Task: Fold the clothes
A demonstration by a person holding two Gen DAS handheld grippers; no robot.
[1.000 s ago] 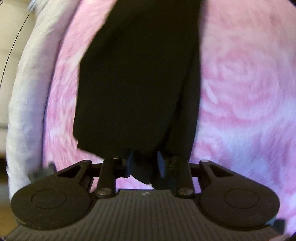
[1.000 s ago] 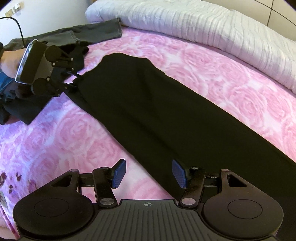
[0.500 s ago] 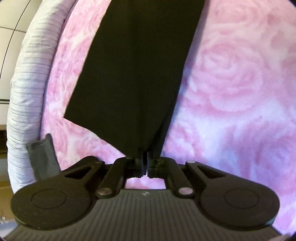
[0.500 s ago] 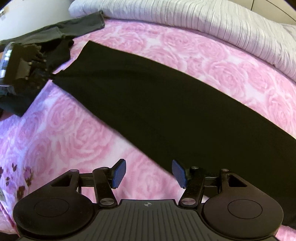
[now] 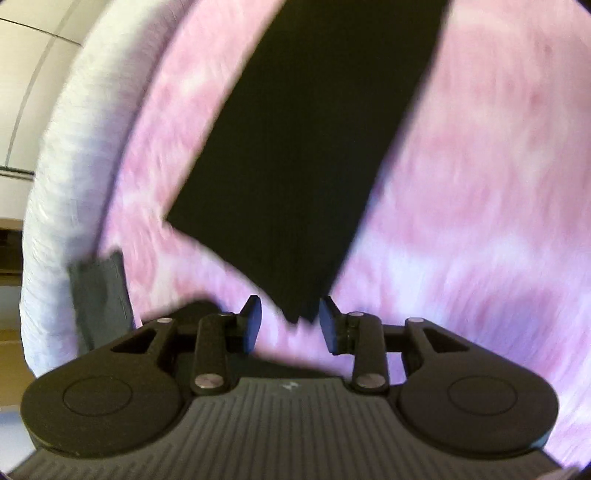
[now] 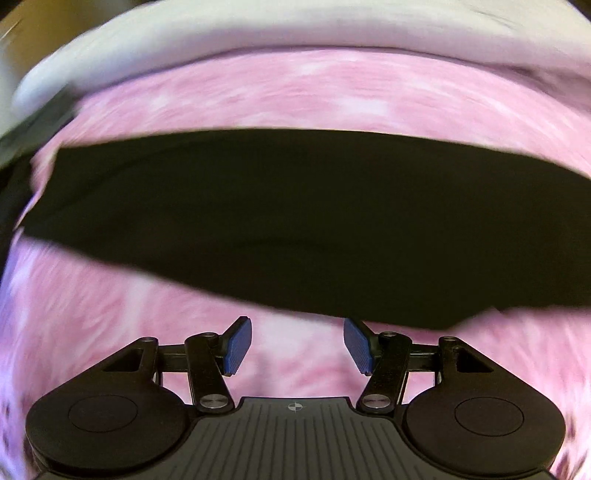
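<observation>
Black garment (image 5: 306, 155) lies flat as a long band on the pink rose-patterned bed cover (image 5: 480, 206). In the left wrist view it runs from the top of the picture down to a narrow corner that ends between the 2 blue pads of the left tool (image 5: 290, 328). The jaws of this tool have just been opening; the pads stand apart on both sides of the corner and do not press it, so the cloth is released. This view is blurred. At the left edge a white ribbed blanket (image 5: 74, 177) curves along the bed cover, and a small grey piece of cloth (image 5: 99, 291) lies against it.

In the right wrist view the same garment (image 6: 295, 221) stretches across the picture from left to right, with the white blanket (image 6: 295, 26) behind it. The right tool (image 6: 297, 345) hangs over the pink cover just beside the near edge of the garment. Its jaws are spread wide, and only bed cover shows between the pads. It grasps nothing.
</observation>
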